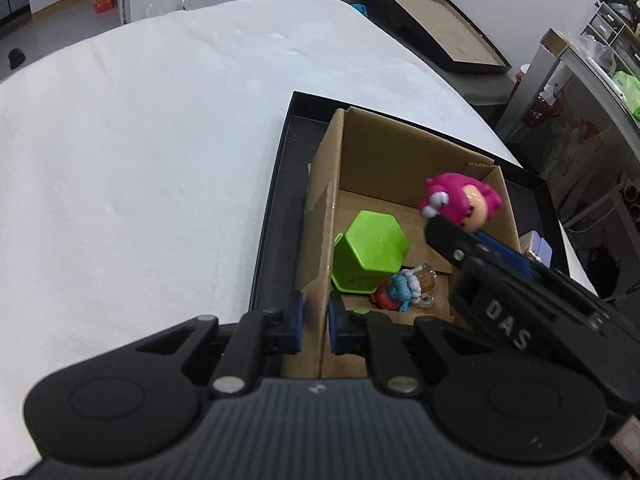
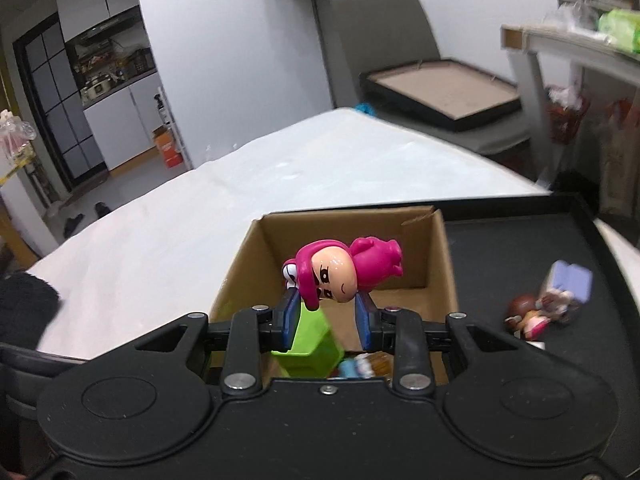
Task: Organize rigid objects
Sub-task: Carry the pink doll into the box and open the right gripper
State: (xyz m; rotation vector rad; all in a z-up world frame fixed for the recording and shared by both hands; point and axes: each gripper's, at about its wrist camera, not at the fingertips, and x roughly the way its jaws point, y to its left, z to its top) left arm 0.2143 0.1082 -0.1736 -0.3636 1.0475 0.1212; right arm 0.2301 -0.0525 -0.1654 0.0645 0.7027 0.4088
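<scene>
A cardboard box (image 1: 400, 152) stands inside a black tray (image 1: 280, 216) on the white table. My left gripper (image 1: 315, 320) is shut on the box's near left wall, one blue pad on each side. Inside the box lie a green hexagonal cup (image 1: 370, 252), a small blue and red toy (image 1: 396, 294) and a clear plastic toy (image 1: 425, 282). My right gripper (image 2: 328, 316) is shut on a pink hooded figure (image 2: 340, 272) and holds it over the open box (image 2: 348, 236). In the left wrist view the same figure (image 1: 460, 200) hangs above the box's right side.
On the tray's bare floor (image 2: 520, 248), right of the box, lie small figures (image 2: 536, 314) and a lilac piece (image 2: 570, 280). The white table (image 1: 140, 160) stretches left and back. A black-framed board (image 1: 440, 28) and shelves (image 1: 580, 112) stand beyond the table's right edge.
</scene>
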